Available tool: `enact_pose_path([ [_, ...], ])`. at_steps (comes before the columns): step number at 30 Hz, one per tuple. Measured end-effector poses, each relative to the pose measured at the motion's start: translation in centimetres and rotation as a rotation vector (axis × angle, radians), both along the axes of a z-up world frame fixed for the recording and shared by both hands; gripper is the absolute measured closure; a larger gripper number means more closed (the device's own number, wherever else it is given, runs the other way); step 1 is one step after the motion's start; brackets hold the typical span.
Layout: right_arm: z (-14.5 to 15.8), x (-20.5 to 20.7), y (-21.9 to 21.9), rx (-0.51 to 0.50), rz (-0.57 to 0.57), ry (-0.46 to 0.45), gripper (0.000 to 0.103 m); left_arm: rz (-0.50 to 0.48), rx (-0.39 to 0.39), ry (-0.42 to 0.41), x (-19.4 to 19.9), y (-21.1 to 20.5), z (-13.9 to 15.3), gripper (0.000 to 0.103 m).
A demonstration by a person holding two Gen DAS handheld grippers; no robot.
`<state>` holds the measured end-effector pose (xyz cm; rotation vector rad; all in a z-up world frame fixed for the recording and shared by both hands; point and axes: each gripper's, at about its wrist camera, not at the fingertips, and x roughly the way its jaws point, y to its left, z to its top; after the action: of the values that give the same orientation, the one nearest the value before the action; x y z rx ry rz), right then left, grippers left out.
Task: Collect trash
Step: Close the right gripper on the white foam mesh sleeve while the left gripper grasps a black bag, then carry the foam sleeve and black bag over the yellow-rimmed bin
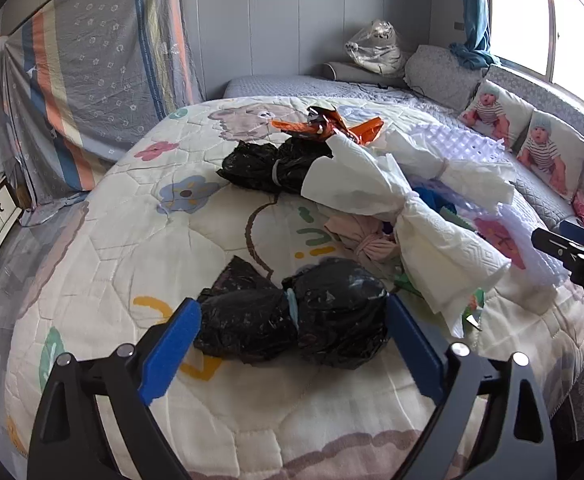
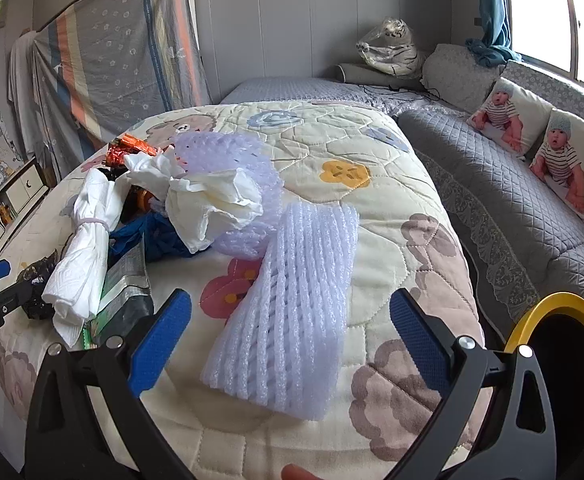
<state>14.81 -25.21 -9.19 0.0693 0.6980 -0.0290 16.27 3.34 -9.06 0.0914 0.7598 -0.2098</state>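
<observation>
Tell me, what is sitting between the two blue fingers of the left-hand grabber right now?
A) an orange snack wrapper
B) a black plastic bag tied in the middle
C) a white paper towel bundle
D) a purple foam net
B: in the left wrist view the left gripper is open, and the tied black plastic bag lies on the quilt between its blue fingers.

Two black bag bundles [image 1: 292, 320], two tissue bundles [image 1: 372, 184], two foam nets [image 2: 287, 300]
</observation>
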Motion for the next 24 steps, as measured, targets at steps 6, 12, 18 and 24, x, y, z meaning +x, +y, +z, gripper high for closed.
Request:
enact_pose_path([
  [6, -1.7, 1.8, -0.7, 0.009, -0.015, 0.08, 0.022, -0.016, -0.008, 0.043, 1.5, -0.2, -0.8, 0.03],
  [12, -2.9, 2.6, -1.1, 0.031, -0.018, 0.127, 0.041, -0.025, -0.041, 0.064, 2.6, -0.1, -0.9, 0.049],
  [18, -2.6, 2.4, -1.5, 0.06, 0.007, 0.144, 0.066, -0.05, -0.068, 0.053, 2.4, 0.0, -0.6, 0.069],
  [24, -2.2, 1.5, -0.8, 0.054, 0.038, 0.135, 0.077, -0.059, -0.064, 0.038, 2.0, -0.1, -0.7, 0.084],
])
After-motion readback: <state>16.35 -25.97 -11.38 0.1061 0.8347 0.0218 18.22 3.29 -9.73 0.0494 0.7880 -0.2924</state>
